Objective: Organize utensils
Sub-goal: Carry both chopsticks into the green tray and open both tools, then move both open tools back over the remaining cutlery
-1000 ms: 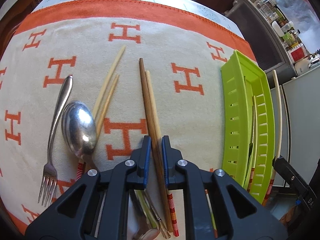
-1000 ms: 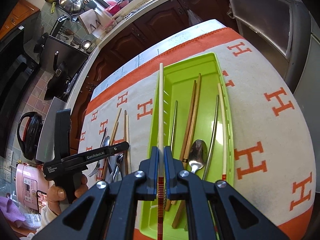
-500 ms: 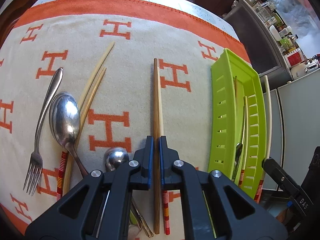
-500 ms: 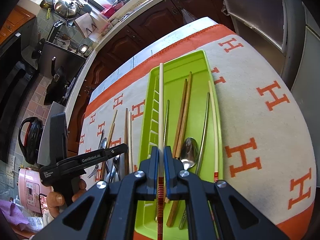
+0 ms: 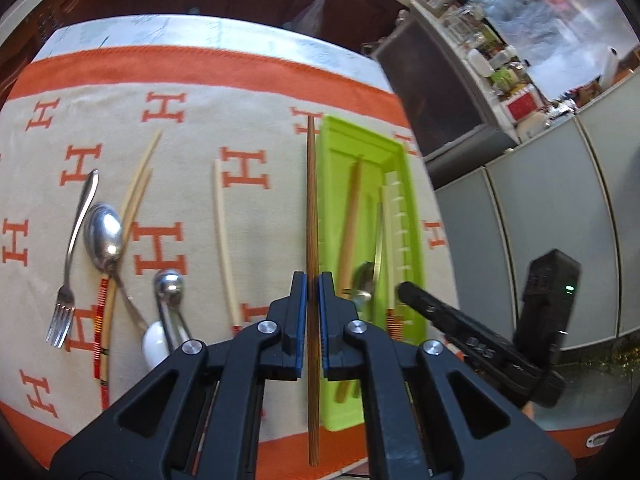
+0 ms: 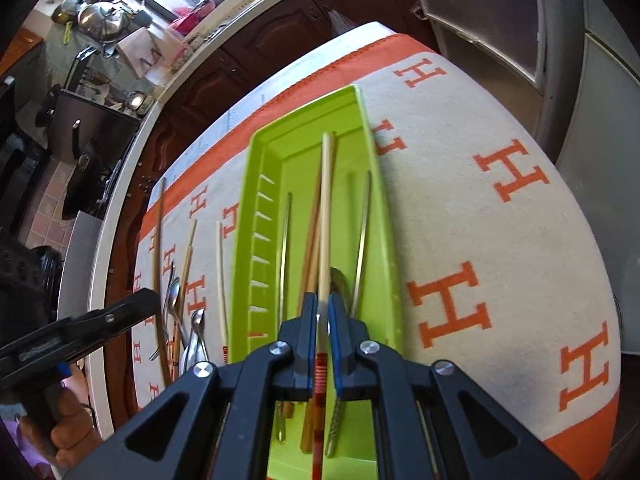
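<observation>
I have the left gripper (image 5: 312, 292) clamped almost fully closed on a dark brown wooden chopstick (image 5: 311, 216), which sticks out ahead of the jaws and trails behind them, lifted clear of the cloth (image 5: 256, 208). It hangs just left of the green tray (image 5: 412, 216), roughly parallel to the tray's long side. The right gripper (image 6: 322, 312) is pinched nearly shut on a pale chopstick with a red-striped end (image 6: 326, 208), held over the tray's interior above the wooden chopsticks and metal handles already lying there.

To do this step well, I judge each stick should go down lengthwise along the tray (image 6: 256, 184), low enough that it does not bounce when the jaws part. The right one should settle beside the other chopsticks, not across the spoon bowl. My left stick needs to cross the tray's left wall first; I would keep it level so its far tip does not catch the rim.

Still out on the cloth at left: a fork (image 5: 72, 248), a spoon (image 5: 103, 236), a pair of light chopsticks (image 5: 138, 184), a single pale chopstick (image 5: 223, 240) and a small ladle-like piece (image 5: 170, 284).

Readable writing: only the repeated orange "H" pattern on the cloth. Lettering on the other gripper's body is too blurred to read.
</observation>
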{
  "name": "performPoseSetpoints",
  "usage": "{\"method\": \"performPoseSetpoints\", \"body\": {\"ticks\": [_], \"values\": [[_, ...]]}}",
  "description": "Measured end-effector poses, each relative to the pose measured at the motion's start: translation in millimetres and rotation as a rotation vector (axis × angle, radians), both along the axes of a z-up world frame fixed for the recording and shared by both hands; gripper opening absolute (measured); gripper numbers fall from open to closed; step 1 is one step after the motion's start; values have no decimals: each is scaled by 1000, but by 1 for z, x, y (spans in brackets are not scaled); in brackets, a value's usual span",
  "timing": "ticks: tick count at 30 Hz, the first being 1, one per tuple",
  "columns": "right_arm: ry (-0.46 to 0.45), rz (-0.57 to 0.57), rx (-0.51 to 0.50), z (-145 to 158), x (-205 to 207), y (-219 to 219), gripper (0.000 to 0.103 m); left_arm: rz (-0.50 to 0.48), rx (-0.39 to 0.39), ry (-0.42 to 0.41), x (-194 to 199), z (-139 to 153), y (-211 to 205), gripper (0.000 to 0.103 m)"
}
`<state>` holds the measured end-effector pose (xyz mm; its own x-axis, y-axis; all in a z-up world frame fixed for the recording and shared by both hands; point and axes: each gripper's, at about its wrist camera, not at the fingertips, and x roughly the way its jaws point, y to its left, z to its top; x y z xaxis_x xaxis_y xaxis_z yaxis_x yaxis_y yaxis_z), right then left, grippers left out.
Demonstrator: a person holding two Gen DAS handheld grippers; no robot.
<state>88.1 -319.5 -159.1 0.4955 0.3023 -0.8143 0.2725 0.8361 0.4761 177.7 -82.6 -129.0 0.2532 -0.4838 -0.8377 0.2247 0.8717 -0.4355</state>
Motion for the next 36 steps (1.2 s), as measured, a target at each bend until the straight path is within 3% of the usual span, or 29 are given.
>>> {"method": "performPoseSetpoints", "body": {"ticks": [9,18,26,36], "values": [[-40,-53,5,11,-16,-19,12,-74,14,-12,-11,13,-59,3],[-56,-55,10,15,-22,-24,12,-116,161,-79,-16,0,-86,4],[-70,-23,-13,21,-28,-10,12,-91,220,-76,-33,-4,-65,4],[-40,42,-43,18,-40,19,12,-28,272,-107,-74,-4,-9,4]]}}
